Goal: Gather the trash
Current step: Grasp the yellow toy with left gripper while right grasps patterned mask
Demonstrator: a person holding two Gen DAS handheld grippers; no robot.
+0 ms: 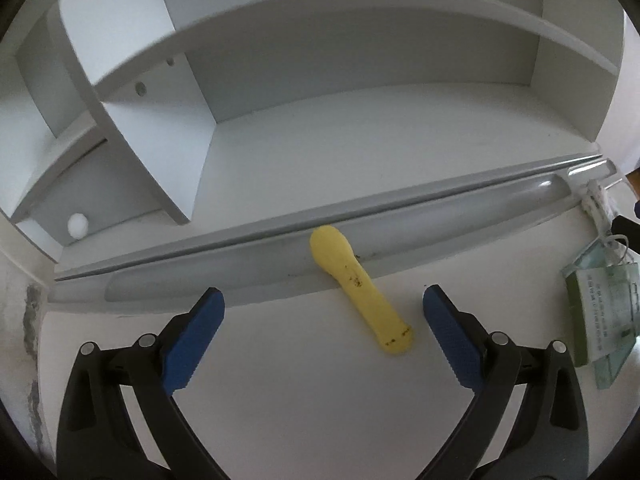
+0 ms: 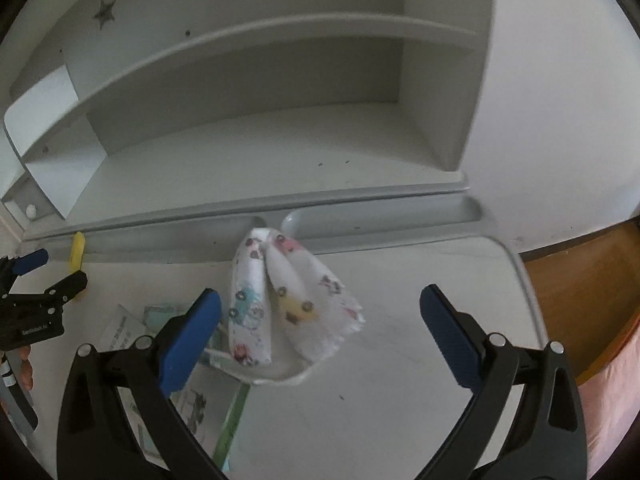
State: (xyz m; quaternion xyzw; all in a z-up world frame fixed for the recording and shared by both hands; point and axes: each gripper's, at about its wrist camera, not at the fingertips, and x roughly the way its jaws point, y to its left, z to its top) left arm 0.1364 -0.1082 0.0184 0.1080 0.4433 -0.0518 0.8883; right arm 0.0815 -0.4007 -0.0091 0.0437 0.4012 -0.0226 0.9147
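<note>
Tongs both spread and empty: left gripper (image 1: 323,300) before yellow scrap (image 1: 360,290); right gripper (image 2: 320,300) before patterned face mask (image 2: 280,304).

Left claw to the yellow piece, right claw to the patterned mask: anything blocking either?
Nothing visible blocks either. The left claw is open with the yellow piece lying bare between and ahead of its fingers. The right claw is open around the patterned mask, which partly overlies a green packet.

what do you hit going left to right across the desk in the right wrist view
left gripper → yellow piece → green packet → patterned mask → wooden floor past the desk edge
</note>
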